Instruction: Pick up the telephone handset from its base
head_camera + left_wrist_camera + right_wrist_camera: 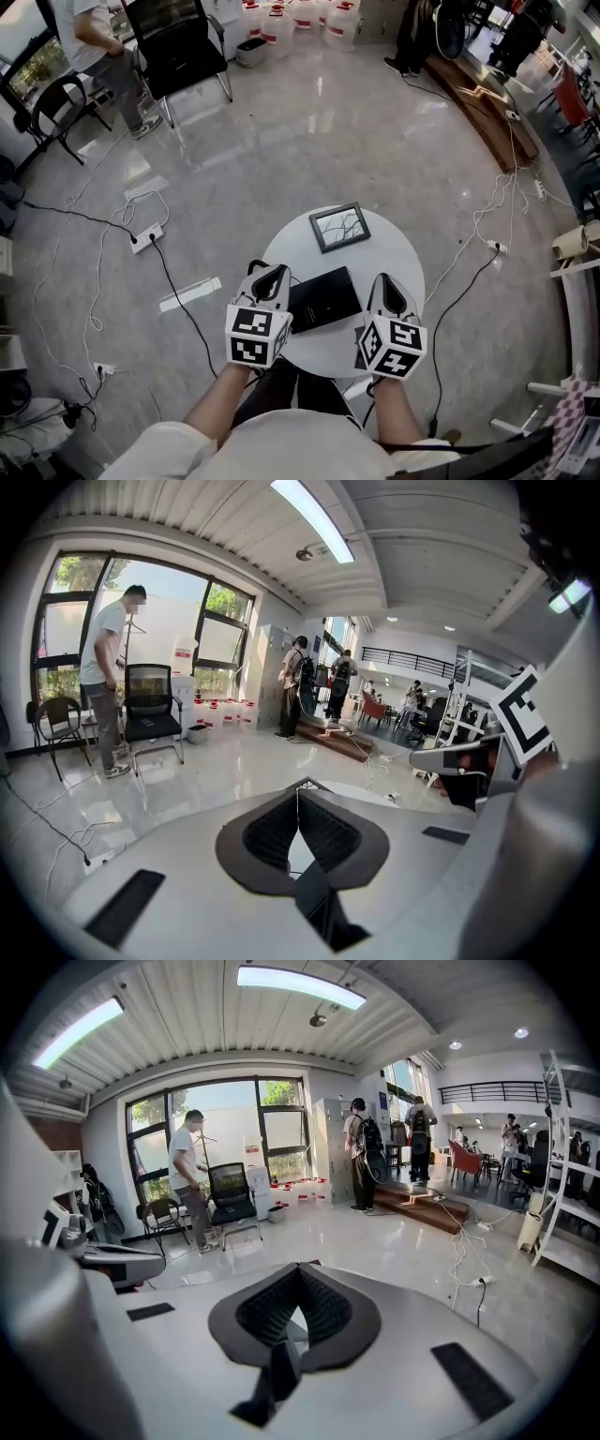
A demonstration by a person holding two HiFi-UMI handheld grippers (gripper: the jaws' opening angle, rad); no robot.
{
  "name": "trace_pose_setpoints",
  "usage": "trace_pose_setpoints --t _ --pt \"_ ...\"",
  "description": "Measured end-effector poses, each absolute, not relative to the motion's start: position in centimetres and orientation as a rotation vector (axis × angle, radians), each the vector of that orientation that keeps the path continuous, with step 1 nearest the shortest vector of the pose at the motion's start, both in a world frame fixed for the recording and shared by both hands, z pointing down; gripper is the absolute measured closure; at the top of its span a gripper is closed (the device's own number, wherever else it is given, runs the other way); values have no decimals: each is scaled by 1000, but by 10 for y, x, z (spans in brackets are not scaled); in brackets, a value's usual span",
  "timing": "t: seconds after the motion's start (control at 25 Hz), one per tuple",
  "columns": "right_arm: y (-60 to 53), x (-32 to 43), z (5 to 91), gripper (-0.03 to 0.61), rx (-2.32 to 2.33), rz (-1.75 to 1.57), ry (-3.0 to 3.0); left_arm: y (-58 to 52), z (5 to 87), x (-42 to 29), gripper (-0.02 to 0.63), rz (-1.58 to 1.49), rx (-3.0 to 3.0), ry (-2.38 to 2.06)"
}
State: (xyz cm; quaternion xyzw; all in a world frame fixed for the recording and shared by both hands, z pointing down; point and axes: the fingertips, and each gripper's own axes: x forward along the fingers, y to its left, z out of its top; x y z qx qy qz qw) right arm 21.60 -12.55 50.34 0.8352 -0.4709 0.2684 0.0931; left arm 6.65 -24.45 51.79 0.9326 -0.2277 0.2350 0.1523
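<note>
A flat black telephone (323, 298) lies on the small round white table (389, 246); from above I cannot make out its handset apart from the base. My left gripper (271, 274) hovers at the phone's left edge, its jaws shut with nothing between them, and its tips meet in the left gripper view (298, 787). My right gripper (386, 280) hangs just right of the phone, shut and empty as well, with tips touching in the right gripper view (300, 1266). Both gripper views look out over the room, so the phone is hidden in them.
A dark-framed picture (339, 227) lies on the table's far side. On the floor are a power strip (147, 237) with cables, a black chair (183, 52), a standing person (94, 37) and a wooden platform (487, 103) at the right.
</note>
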Motion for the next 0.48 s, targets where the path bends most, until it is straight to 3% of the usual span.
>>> trace_pose_setpoints --t 0.48 --pt "-115 209 548 554 2388 923 -1422 -218 564 67 595 808 2593 -616"
